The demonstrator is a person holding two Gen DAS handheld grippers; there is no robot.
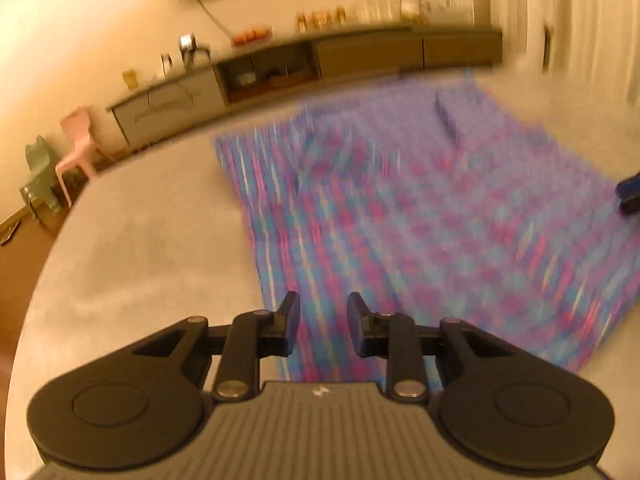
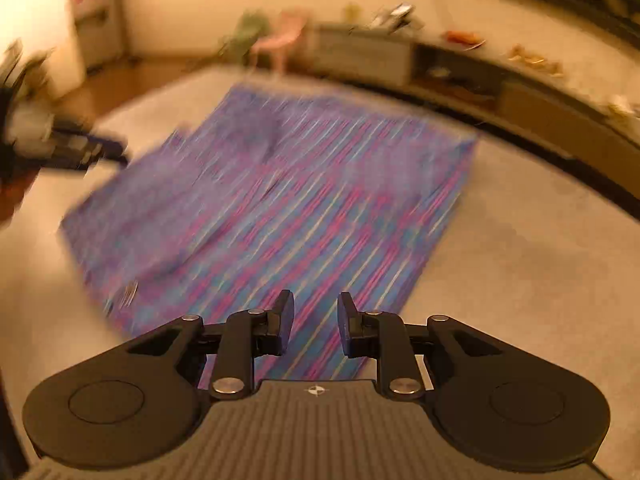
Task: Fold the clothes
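Note:
A purple, pink and blue plaid garment lies spread flat on a grey table, blurred by motion. My left gripper hovers open over the garment's near left edge, nothing between its fingers. In the right wrist view the same garment stretches away from me, and my right gripper is open above its near right corner, holding nothing. The other gripper shows as a dark blur at the left of the right wrist view, and at the far right of the left wrist view.
The grey table has bare surface on both sides of the garment. Behind it runs a long low cabinet with small items on top. A pink chair and a green chair stand at the back left.

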